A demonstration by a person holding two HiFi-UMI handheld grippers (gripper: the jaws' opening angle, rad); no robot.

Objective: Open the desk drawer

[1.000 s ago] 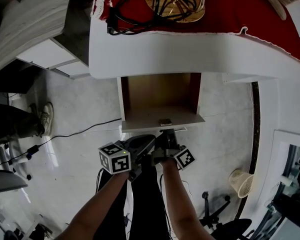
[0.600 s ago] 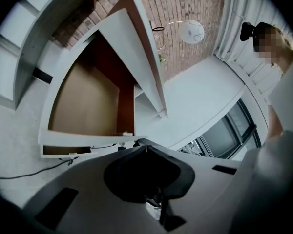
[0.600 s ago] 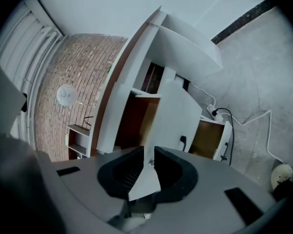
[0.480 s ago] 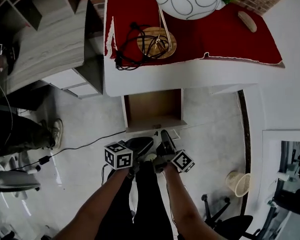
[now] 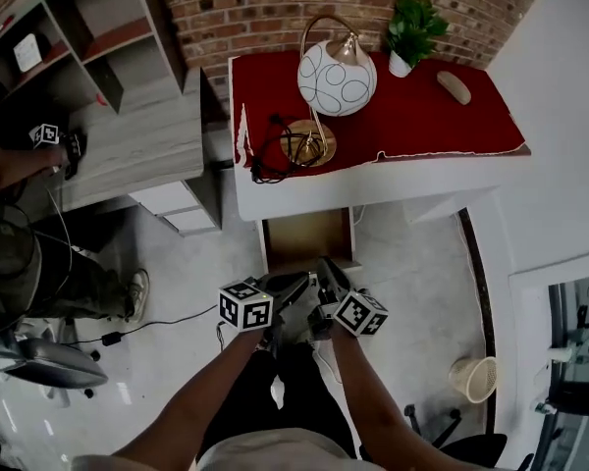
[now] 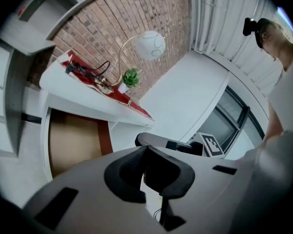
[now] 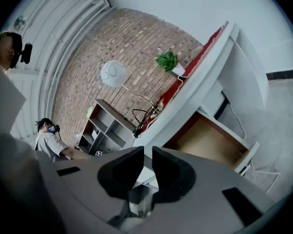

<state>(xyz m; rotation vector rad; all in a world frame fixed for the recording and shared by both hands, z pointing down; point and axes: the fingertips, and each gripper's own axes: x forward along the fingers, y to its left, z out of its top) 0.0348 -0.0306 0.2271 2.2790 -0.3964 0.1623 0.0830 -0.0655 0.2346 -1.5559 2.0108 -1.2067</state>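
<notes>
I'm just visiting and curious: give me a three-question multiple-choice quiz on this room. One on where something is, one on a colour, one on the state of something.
1. Where is the potted plant?
A on the floor
B at the back of the desk, by the brick wall
C on the grey shelves

2. What colour is the cloth on the desk?
A blue
B red
C green

3. The drawer under the desk is:
A pulled out, open
B shut
C taken out, lying on the floor

Answers:
1 B, its pot sits at the desk's far edge by the bricks.
2 B, the cloth is plainly red.
3 A, its brown inside shows in front of the desk.
</notes>
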